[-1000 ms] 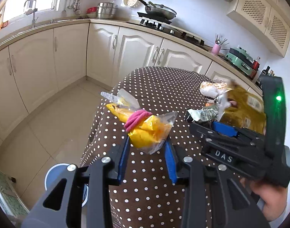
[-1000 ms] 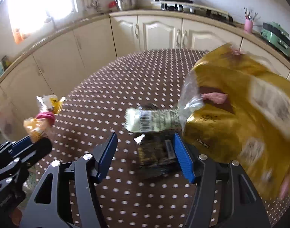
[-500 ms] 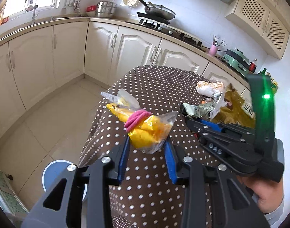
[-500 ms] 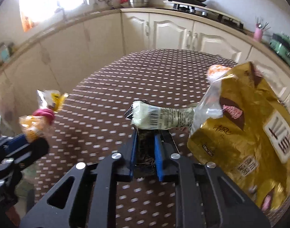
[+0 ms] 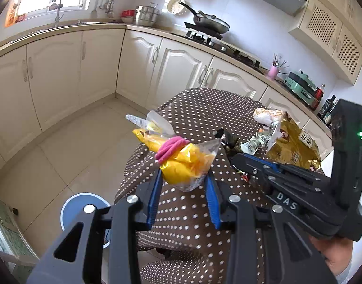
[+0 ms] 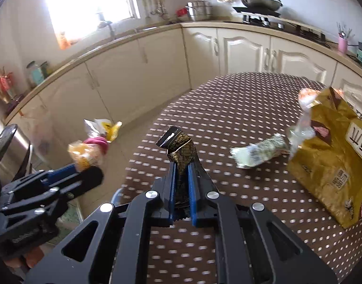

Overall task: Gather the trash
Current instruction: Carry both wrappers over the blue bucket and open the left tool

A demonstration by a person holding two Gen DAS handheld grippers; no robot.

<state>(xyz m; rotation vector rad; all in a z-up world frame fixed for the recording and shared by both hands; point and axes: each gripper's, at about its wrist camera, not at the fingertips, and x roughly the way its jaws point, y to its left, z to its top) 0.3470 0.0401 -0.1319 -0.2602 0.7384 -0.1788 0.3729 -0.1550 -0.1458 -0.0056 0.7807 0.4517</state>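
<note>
Right gripper [image 6: 182,189]: jaws clamped on a black-and-gold wrapper [image 6: 181,151], held upright along the fingers, lifted above the near edge of the table [image 6: 228,108].
Left gripper [image 5: 184,189]: jaws closed on a yellow snack bag [image 5: 181,163] tied with a pink band, carried beyond the table's left edge, over the floor.
Bin [image 5: 72,210]: blue-rimmed, seen on the floor below the left gripper; judged nearer to the left gripper.
Remaining trash: pale crumpled wrapper [image 6: 259,153] and gold bag [image 6: 330,161] lie toward the right edge.
Open room: bare floor left of the table.
</note>
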